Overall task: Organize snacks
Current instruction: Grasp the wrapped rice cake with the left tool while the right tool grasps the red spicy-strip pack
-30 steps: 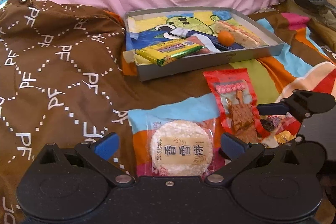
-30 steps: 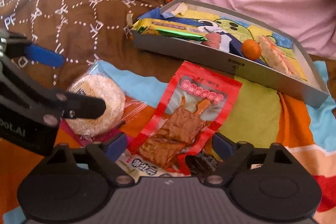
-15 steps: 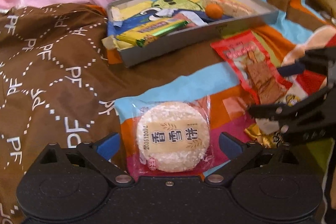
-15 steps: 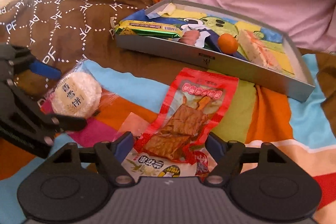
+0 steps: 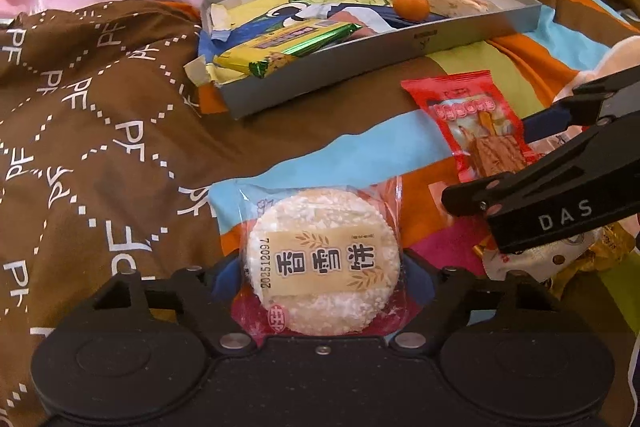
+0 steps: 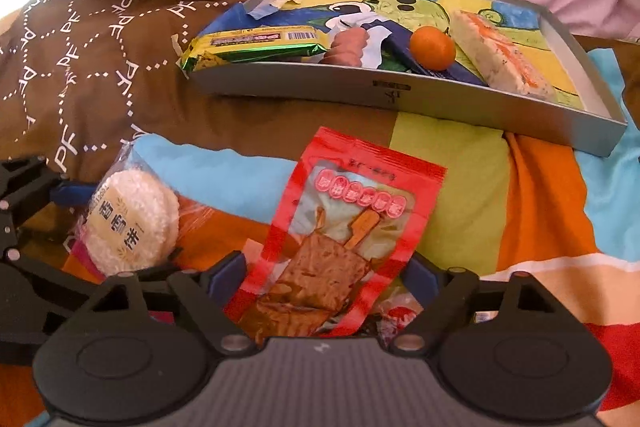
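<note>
In the lower centre of the left wrist view, the left hand-held gripper [image 5: 322, 277] closes its blue-padded fingers against both sides of a round rice cracker packet [image 5: 323, 263], a bumpy white disc in clear crinkled film with a tan label band. In the lower centre of the right wrist view, the right hand-held gripper [image 6: 326, 277] closes on a glossy red snack pouch [image 6: 344, 227] with a clear window showing flat brown slabs. Both packets lie on a bed under a striped, brightly coloured cloth [image 6: 460, 203]. Across the upper part of each frame sits a shallow grey cardboard tray [image 6: 400, 99] holding a green-and-yellow foil biscuit pack [image 6: 252, 49], a small orange fruit [image 6: 433, 47] and a pale speckled bar [image 6: 502, 57].
</note>
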